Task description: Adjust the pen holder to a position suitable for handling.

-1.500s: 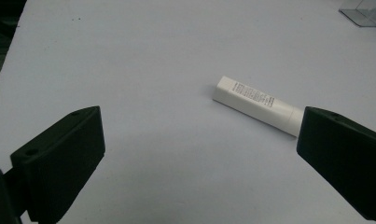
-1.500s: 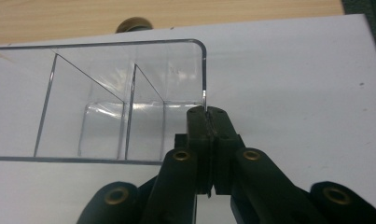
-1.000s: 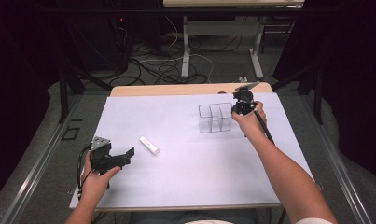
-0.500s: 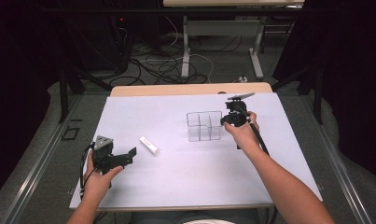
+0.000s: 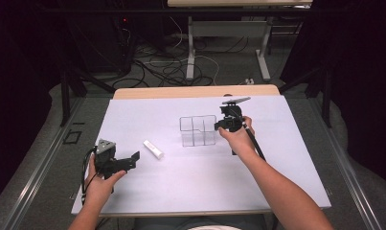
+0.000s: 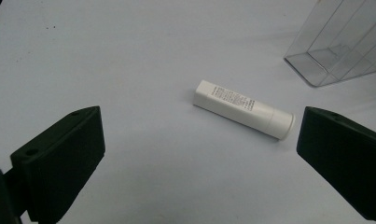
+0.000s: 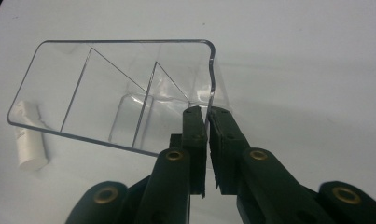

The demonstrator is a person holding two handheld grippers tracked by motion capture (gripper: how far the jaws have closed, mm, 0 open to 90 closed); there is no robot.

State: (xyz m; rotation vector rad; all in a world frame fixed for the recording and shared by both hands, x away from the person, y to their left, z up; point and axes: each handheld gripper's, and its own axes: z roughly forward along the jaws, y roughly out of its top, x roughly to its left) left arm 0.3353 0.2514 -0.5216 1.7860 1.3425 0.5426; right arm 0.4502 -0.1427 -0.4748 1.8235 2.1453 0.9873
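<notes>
Two grippers in play. Right gripper [image 5: 218, 125] is pinched on the near-right wall of the clear plastic three-compartment organiser [image 5: 197, 130]; in the right gripper view the jaws stand almost together with the thin wall edge [image 7: 209, 100] between them. Grip has just eased a touch, jaws opening slightly, but the wall is still between the pads.

Change over the last second: organiser and right gripper have travelled together from about 1 o'clock on the white table sheet [image 5: 286, 177] toward centre, now sitting just past mid-table at 12. Left gripper [image 5: 133, 158] hasn't moved, at 8 o'clock, jaws wide apart and empty.

My read: the box is being dragged closer to the small white cylindrical tube with printed label [image 5: 153, 149], likely so the tube can be loaded into a compartment. Slackening grip suggests placement is about done.

Organiser: upright, transparent, rounded corners, internal dividers, all compartments empty. Tube lies flat on its side at 10 o'clock of centre, near the organiser's left but apart from it, and straight ahead between the left gripper's open jaws [image 6: 241, 109].
</notes>
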